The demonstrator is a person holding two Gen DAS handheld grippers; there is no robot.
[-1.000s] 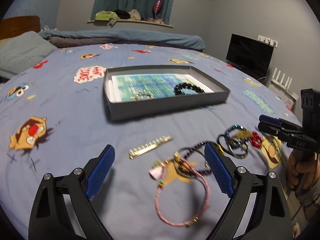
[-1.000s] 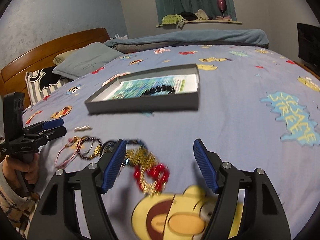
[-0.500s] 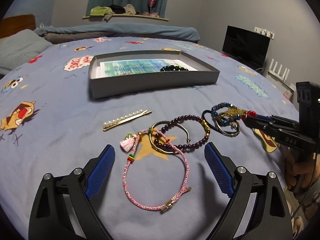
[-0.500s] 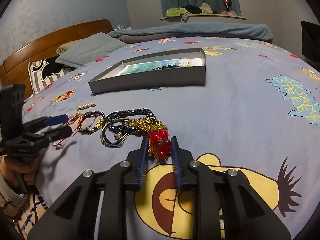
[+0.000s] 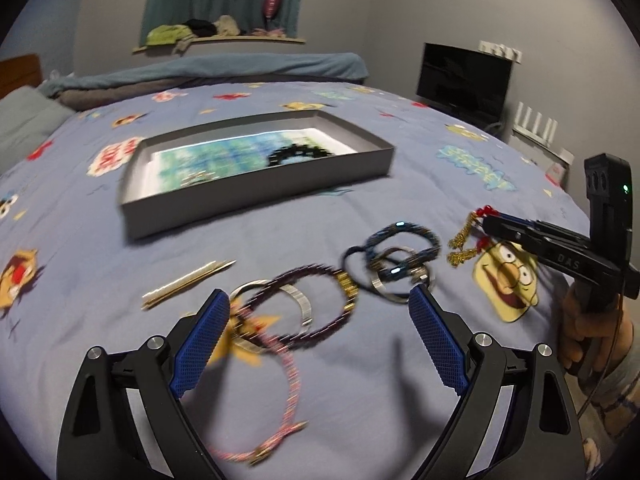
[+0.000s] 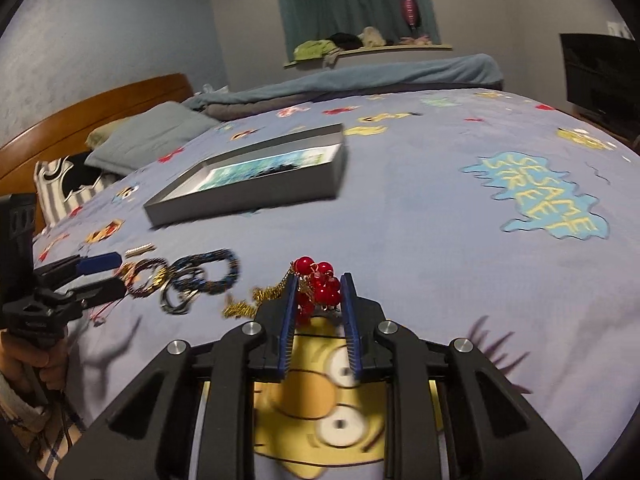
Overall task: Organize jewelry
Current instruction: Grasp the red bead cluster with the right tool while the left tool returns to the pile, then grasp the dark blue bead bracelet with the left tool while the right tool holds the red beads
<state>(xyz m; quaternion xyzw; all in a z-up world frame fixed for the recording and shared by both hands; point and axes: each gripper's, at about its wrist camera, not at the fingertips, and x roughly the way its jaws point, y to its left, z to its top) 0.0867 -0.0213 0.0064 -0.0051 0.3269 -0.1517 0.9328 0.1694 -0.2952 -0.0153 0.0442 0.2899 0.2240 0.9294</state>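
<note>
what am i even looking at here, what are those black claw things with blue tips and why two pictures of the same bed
There is no robot. A person holds a hand tool in each hand, and each tool has two jaws with blue pads and a fisheye camera looking along them, hence two pictures.

In the left tool's view, the left gripper stands open over loose jewelry on the cartoon bedsheet: a dark beaded bracelet, a pink cord bracelet, a gold hair clip and a blue beaded bracelet. Beyond them sits a grey tray that already holds a black bead bracelet.

In the right tool's view, the right gripper has just closed its jaws on a red bead and gold chain piece.
</note>
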